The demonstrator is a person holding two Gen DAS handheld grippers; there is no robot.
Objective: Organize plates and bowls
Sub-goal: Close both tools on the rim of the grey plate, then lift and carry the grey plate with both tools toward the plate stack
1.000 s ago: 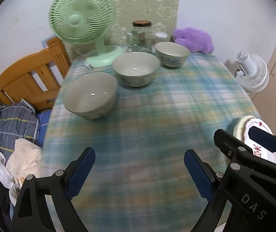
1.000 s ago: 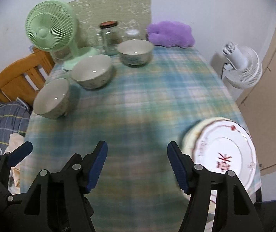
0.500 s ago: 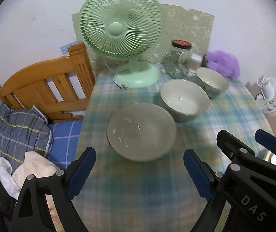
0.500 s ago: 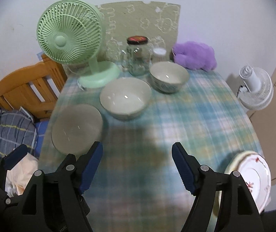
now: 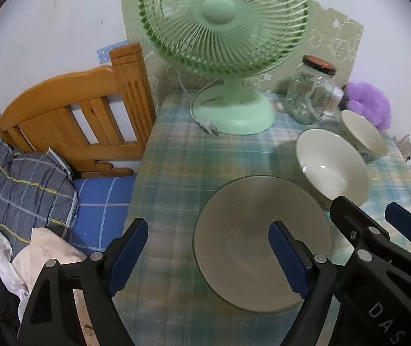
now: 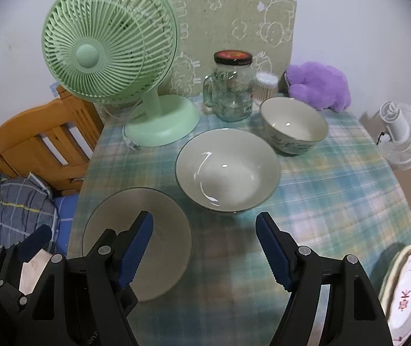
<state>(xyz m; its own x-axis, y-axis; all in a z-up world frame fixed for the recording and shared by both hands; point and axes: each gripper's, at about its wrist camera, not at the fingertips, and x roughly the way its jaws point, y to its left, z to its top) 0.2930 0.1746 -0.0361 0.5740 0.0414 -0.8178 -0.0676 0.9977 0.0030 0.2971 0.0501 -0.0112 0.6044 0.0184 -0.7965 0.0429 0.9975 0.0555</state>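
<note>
Both tools gape empty: left tool (image 5: 208,255) now over the nearest bowl (image 5: 260,242), green fan (image 6: 110,54) and glass jar (image 6: 234,86) behind; plates (image 6: 407,291) now at right counter edge.

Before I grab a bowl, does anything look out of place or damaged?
Nothing is spilled or broken. Three bowls sit upright in a diagonal row. The plates overhang the table's near right edge, which looks precarious. The fan's plug lies loose on the cloth. Both grippers, left and right, are open and empty.

bowls (image 6: 227,170): glossy ceramic | tablecloth (image 6: 335,190): woven cloth | headboard (image 5: 72,115): varnished wood
</note>
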